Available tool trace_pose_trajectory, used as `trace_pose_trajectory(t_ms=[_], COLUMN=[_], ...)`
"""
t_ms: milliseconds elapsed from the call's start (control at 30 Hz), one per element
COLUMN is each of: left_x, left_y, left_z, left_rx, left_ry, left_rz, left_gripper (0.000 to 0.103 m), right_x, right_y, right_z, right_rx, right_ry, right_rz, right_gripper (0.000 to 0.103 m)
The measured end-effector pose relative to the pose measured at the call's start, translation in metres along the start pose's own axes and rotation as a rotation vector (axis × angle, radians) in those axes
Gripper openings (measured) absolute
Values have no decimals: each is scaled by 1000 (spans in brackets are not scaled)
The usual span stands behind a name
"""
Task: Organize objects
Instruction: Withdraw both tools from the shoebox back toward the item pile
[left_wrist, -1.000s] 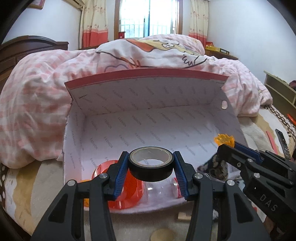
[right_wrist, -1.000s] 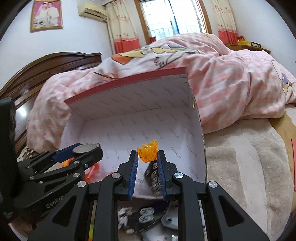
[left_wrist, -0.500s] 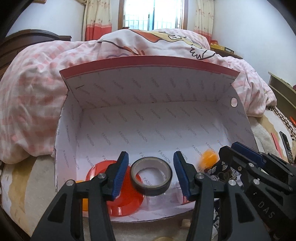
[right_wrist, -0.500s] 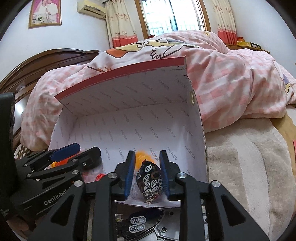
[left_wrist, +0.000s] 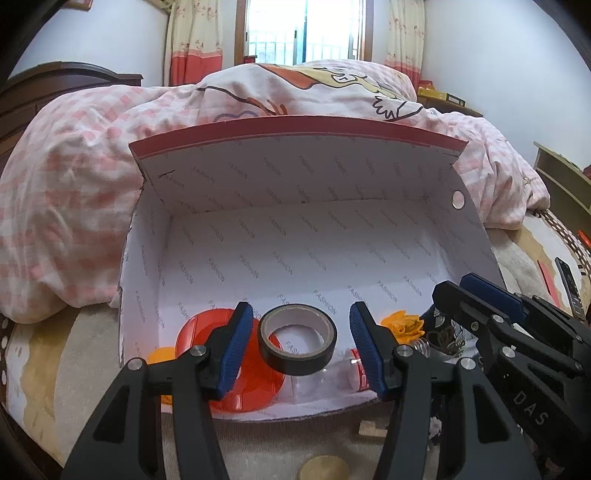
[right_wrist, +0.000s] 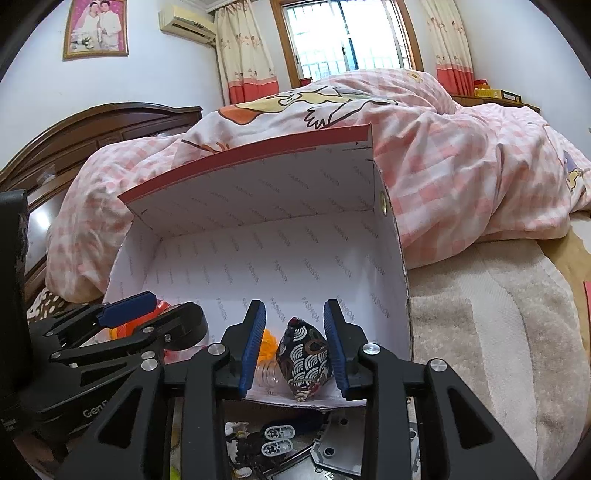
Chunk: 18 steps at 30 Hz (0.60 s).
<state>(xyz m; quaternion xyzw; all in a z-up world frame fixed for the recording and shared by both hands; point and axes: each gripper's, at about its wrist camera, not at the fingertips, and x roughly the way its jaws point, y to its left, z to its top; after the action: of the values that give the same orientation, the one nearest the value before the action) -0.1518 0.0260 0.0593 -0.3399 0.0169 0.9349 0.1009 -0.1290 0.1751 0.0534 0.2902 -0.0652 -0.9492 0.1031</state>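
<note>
Tape roll (left_wrist: 297, 338) loose between open left fingers (left_wrist: 236, 347).

Daylight floods a barred window (right_wrist: 325, 37) flanked by curtains (right_wrist: 245, 48); a framed portrait (right_wrist: 96, 27) and what looks like an air conditioner (right_wrist: 186, 23) hang above the dark wooden headboard (right_wrist: 92, 136).

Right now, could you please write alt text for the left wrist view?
The open left gripper frames a released roll of black tape lying in a white cardboard box on a bed, above a red disc; its jaws have just been opening.
</note>
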Motion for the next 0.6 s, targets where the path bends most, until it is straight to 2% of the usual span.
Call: trace_pose_trajectory(t_ms=[167,233,267,600], left_x=[-6,-9,-11,-26], left_y=[2,3,3,5], left_z=[-3,-4,-5,-11], left_rx=[-4,-6,-6,-12], left_ry=[-2,-5,-6,-9], left_rz=[1,1,2,-1], left_gripper=[55,55,55,55], right_x=[-3,-5,-6,-22], right_y=[0,0,0,2], right_z=[-1,-2,-3,-6], right_rx=[4,7,8,17], right_ry=[-2,-4,-4,-12], right_rz=[2,-2,-2,21], right_gripper=[35,44,44,45])
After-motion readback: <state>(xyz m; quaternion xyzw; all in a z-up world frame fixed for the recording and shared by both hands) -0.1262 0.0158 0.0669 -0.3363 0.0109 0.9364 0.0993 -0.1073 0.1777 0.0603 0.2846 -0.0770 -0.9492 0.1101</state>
